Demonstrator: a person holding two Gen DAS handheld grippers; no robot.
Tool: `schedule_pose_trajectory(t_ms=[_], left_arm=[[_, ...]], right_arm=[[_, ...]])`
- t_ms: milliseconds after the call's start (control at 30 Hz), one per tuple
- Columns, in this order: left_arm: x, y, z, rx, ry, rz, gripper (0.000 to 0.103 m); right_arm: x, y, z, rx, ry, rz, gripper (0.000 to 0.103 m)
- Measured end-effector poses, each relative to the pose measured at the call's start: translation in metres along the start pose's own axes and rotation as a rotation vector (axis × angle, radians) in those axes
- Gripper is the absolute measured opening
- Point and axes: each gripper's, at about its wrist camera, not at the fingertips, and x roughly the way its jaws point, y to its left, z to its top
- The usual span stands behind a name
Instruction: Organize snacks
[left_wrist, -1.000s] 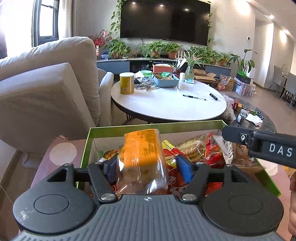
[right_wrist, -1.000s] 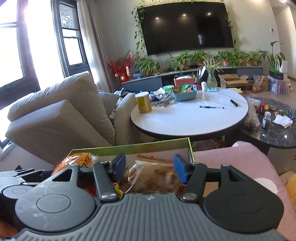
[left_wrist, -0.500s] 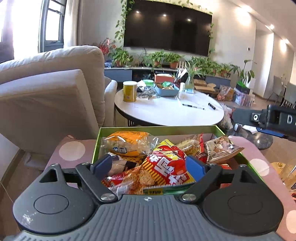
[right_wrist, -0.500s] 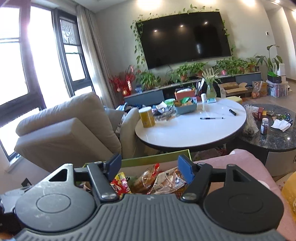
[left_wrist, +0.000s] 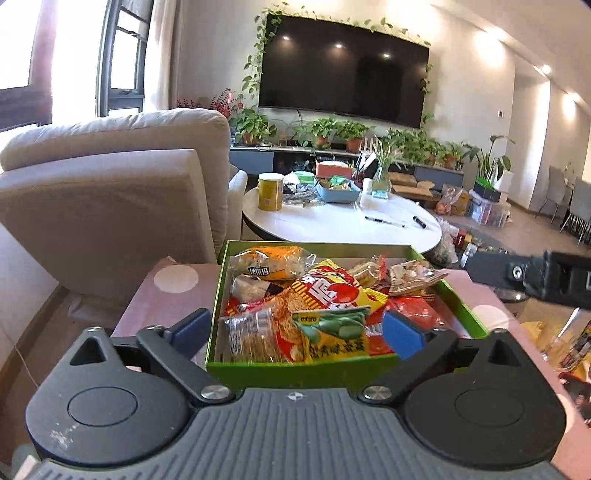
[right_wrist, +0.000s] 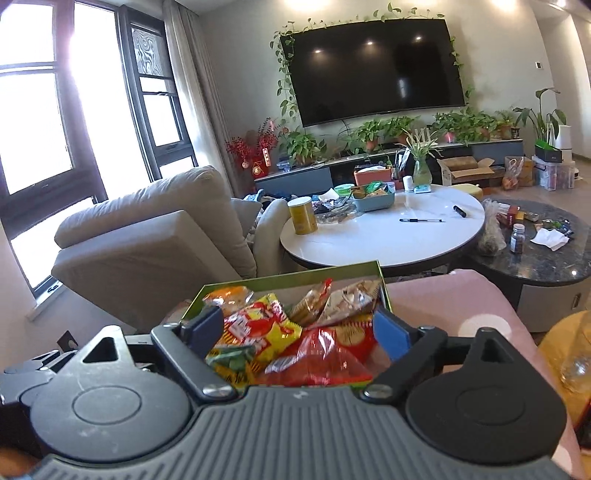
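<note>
A green box (left_wrist: 295, 369) full of snack packets sits on a pink dotted cloth (left_wrist: 173, 280). An orange packet (left_wrist: 271, 262) lies at its far left, a red and yellow packet (left_wrist: 325, 295) in the middle, a clear brownish packet (left_wrist: 412, 273) at the right. My left gripper (left_wrist: 295, 332) is open and empty, pulled back above the box's near edge. My right gripper (right_wrist: 295, 332) is open and empty, above the same box (right_wrist: 288, 277), seen from its right side. The right gripper's body (left_wrist: 535, 275) shows at the right in the left wrist view.
A beige armchair (left_wrist: 110, 199) stands left of the box. Behind it is a white round table (left_wrist: 343, 225) with a yellow can (left_wrist: 270, 192), a blue tray and pens. A dark marble table (right_wrist: 535, 251) is at the right. More packets (left_wrist: 569, 350) lie right of the box.
My left gripper let go of the orange packet, which now lies in the box, and drew back. My right gripper released the brownish packet into the box and also rose and drew back.
</note>
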Motion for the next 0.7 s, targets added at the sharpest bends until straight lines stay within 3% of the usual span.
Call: schedule_pose_trajectory(t_ms=[700], left_arm=[[-0.112,-0.009,-0.04,0.013,-0.081,0.095,0.103]], right_arm=[[-0.091,0.034,-0.041,-0.08,-0.02,-0.026,0.08]])
